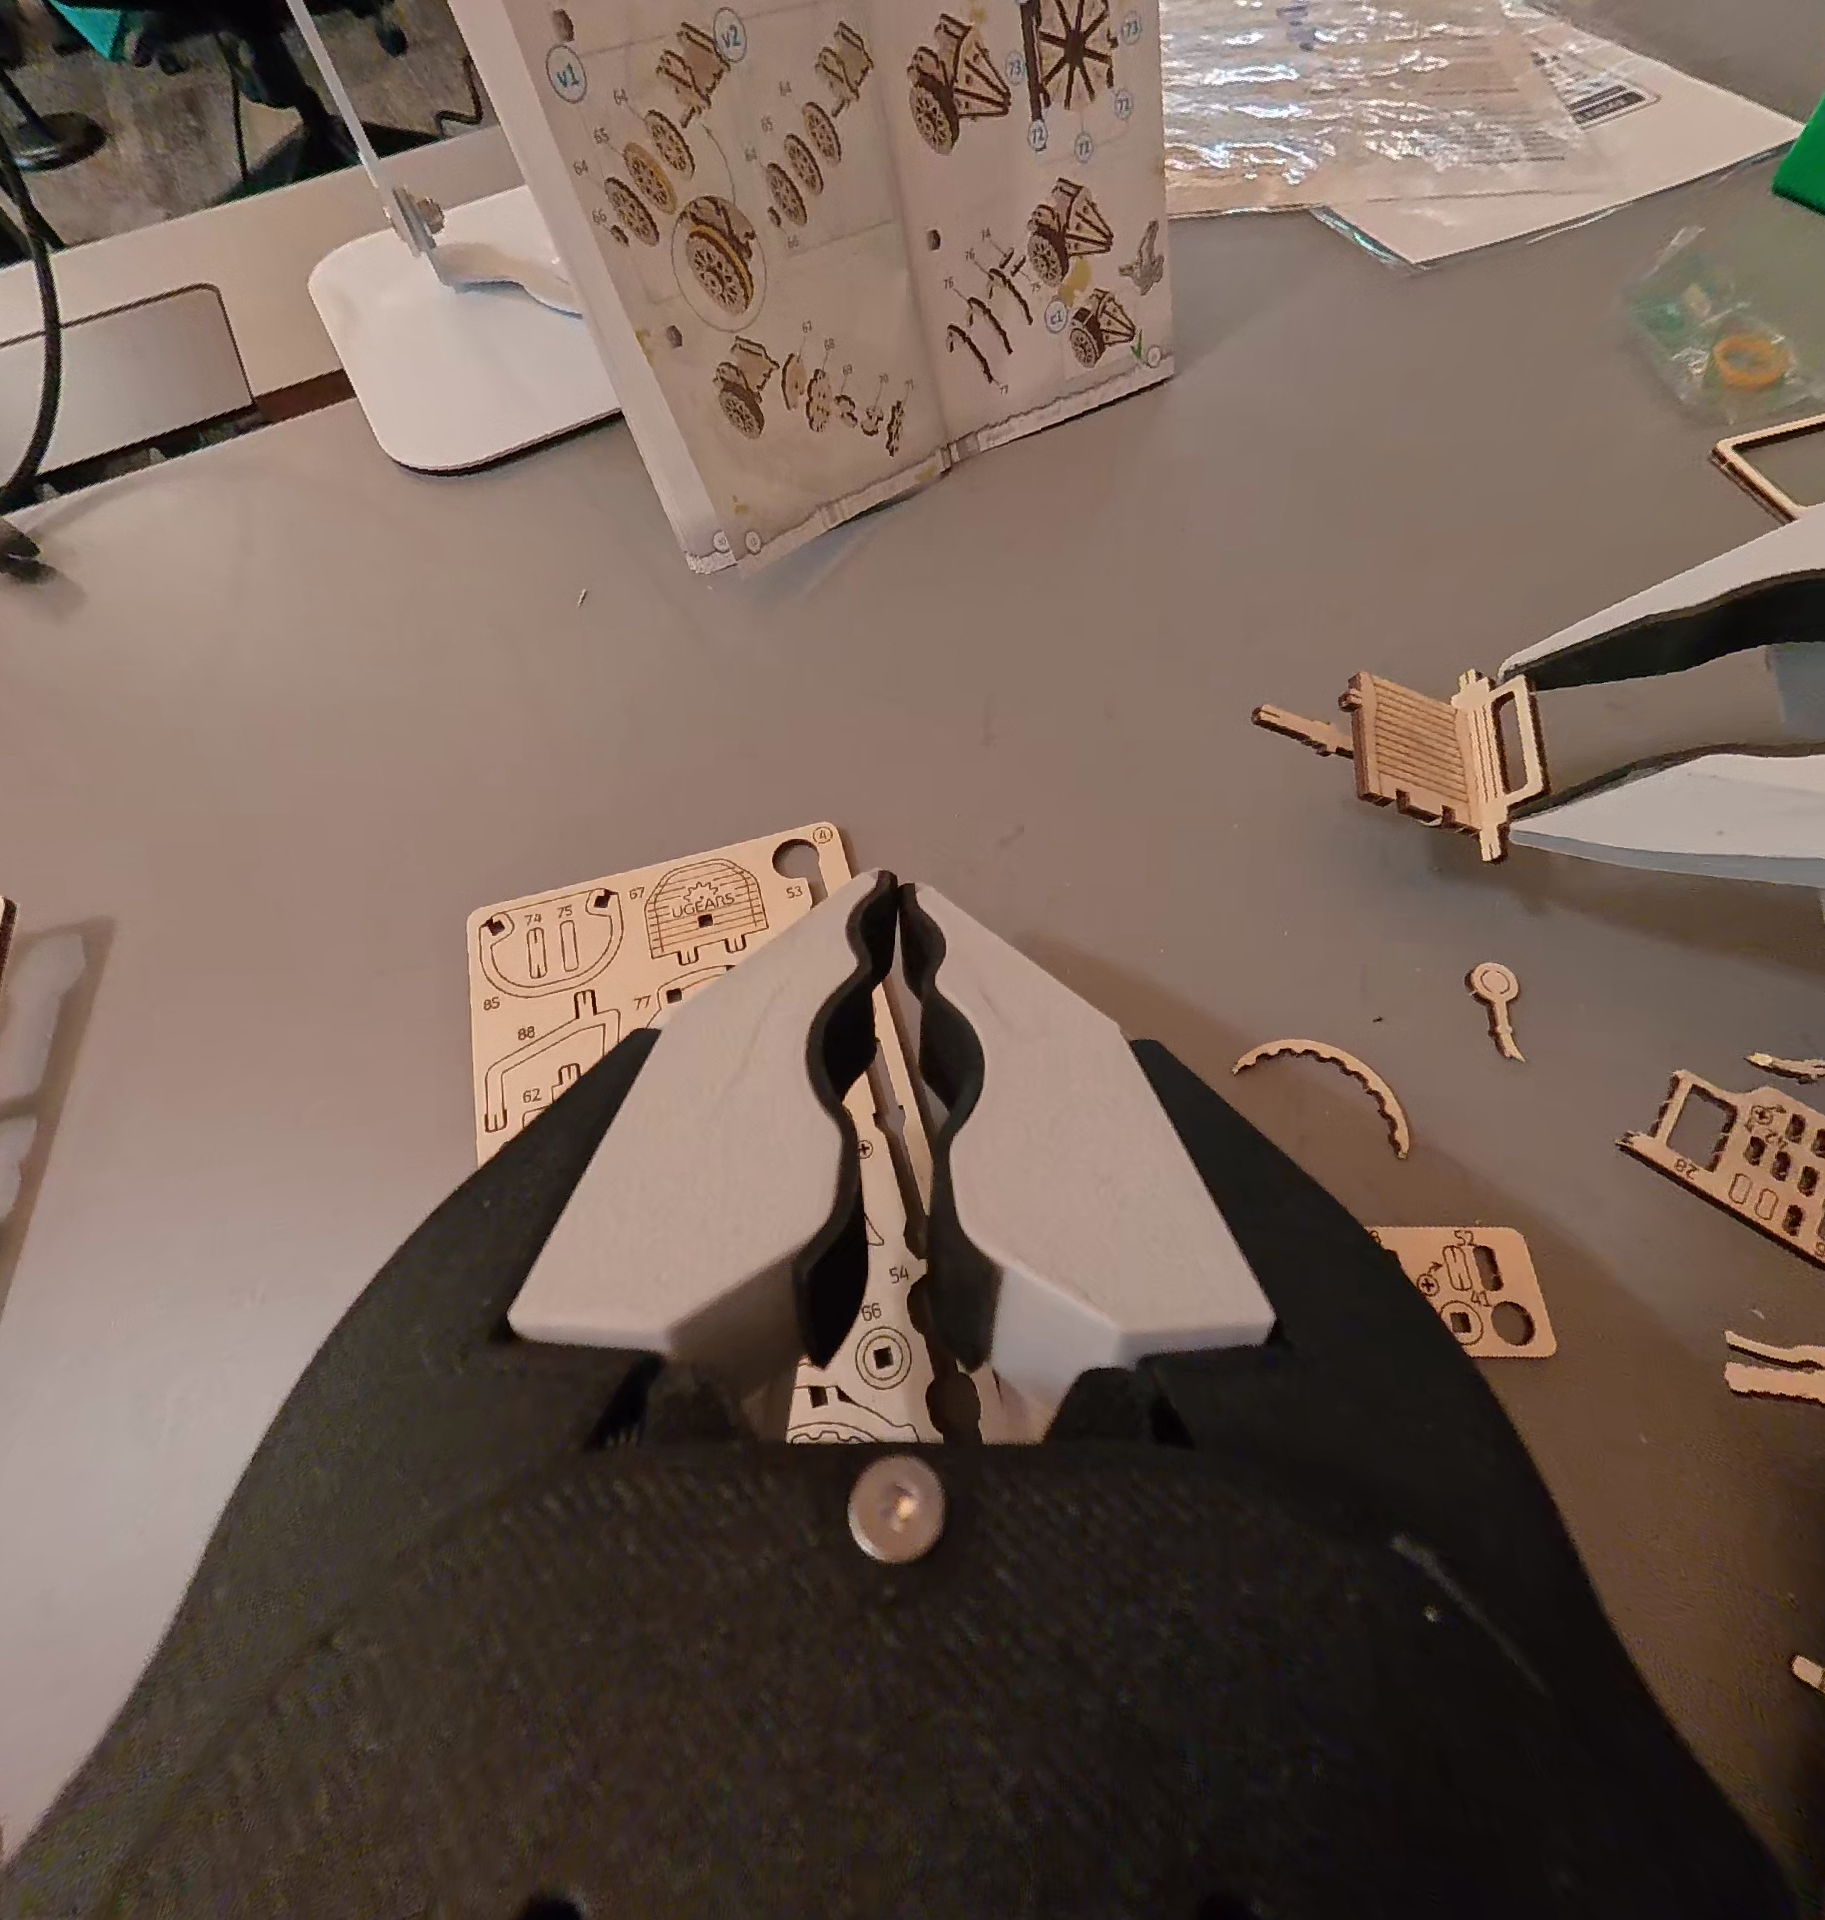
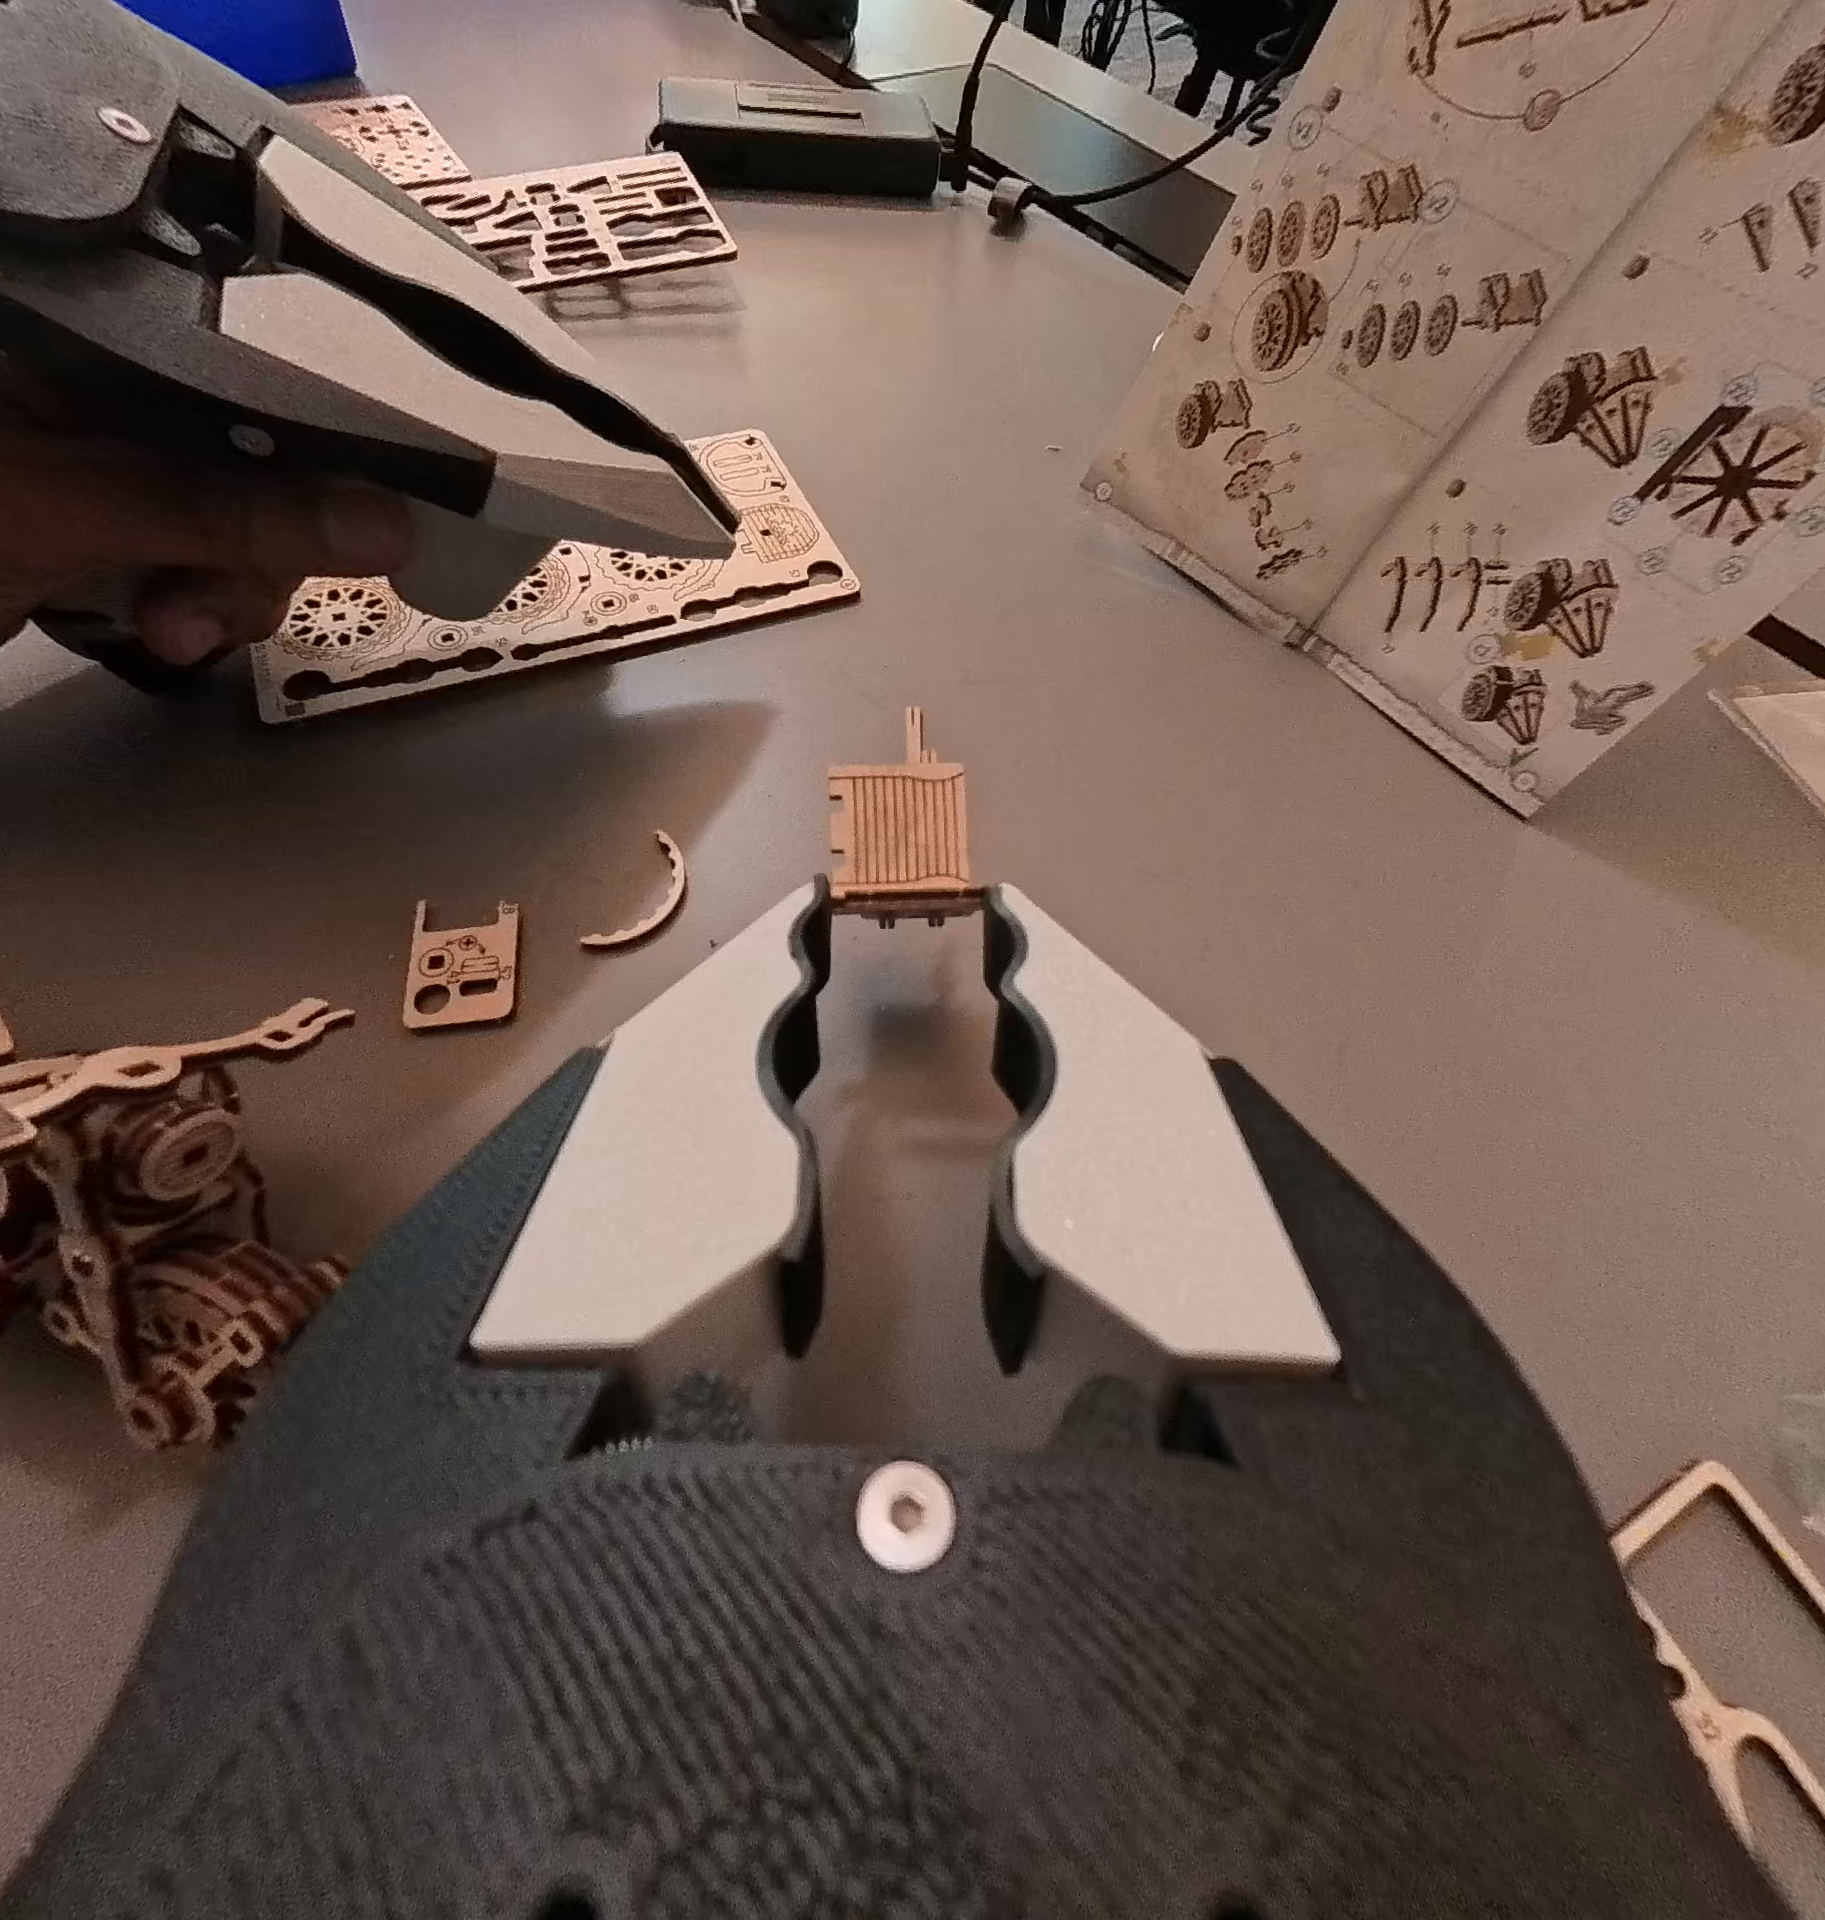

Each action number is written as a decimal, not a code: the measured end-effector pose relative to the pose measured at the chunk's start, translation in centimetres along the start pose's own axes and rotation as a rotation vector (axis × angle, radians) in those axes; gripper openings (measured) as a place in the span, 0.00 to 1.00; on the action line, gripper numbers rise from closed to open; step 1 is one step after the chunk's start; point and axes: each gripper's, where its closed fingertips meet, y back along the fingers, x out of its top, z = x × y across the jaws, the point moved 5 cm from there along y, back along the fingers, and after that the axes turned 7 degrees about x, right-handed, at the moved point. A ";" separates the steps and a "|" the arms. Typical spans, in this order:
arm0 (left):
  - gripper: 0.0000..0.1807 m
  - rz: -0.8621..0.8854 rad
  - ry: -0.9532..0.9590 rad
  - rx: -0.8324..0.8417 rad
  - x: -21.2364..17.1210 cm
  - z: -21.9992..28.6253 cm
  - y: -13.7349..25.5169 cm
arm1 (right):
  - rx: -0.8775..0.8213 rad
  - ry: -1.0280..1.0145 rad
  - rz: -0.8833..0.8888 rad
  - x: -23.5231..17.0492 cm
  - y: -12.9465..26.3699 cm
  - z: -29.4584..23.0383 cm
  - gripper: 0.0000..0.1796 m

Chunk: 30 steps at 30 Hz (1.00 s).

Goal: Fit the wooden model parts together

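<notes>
My left gripper [image 1: 893, 891] hovers over a wooden parts sheet [image 1: 596, 987] with its tips together. A thin toothed wooden piece [image 1: 934, 1335] shows edge-on between its pads. In the right wrist view the left gripper [image 2: 723, 525] is at the upper left, above the same sheet [image 2: 575, 613]. My right gripper [image 2: 903, 902] is shut on the near end of a small slatted wooden panel [image 2: 897, 831] and holds it just above the grey table. The left wrist view shows the panel [image 1: 1417, 764] in the right gripper [image 1: 1523, 758] at the right.
An instruction booklet [image 1: 887, 260] stands open at the back. A partly built model [image 2: 97, 1195] sits at the left. A loose toothed arc [image 2: 643, 894], a small offcut [image 2: 461, 966] and a key-shaped piece [image 1: 1495, 997] lie on the table. An empty sheet frame [image 2: 1718, 1662] is near right. Spacing between my two grippers at the tips: around 11 cm. My right tips are roughly 6 cm from the loose toothed arc [image 2: 643, 894].
</notes>
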 end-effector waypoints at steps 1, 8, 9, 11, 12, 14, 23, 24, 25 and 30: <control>0.00 0.000 0.001 0.000 0.0 0.0 0.0 | 0.000 0.001 0.000 0.0 0.0 0.0 0.16; 0.00 -0.003 0.001 -0.003 0.0 0.0 0.0 | 0.001 0.000 -0.001 0.0 0.0 0.0 0.16; 0.00 -0.003 0.001 -0.003 0.0 0.0 0.0 | 0.001 0.001 -0.001 0.0 0.0 0.0 0.16; 0.00 -0.004 0.001 -0.004 0.0 0.0 0.0 | 0.002 0.001 -0.002 0.0 0.0 0.0 0.16; 0.00 -0.004 0.002 -0.004 0.0 0.0 0.0 | 0.002 0.001 -0.002 0.0 0.0 0.0 0.16; 0.00 -0.005 0.003 -0.005 0.0 0.0 0.0 | 0.002 0.001 -0.002 0.0 0.0 0.0 0.16; 0.00 -0.003 0.014 0.001 0.0 -0.2 0.0 | 0.003 0.002 -0.004 0.0 -0.1 0.0 0.16; 0.00 -0.003 0.015 0.001 0.0 -0.2 0.0 | 0.004 0.002 -0.004 0.0 -0.1 -0.1 0.16; 0.00 -0.003 0.016 0.000 0.0 -0.2 0.0 | 0.004 0.002 -0.004 0.0 -0.1 -0.1 0.16; 0.06 0.006 0.040 0.042 0.0 -0.7 0.0 | 0.007 0.005 -0.008 -0.1 -0.1 -0.1 0.16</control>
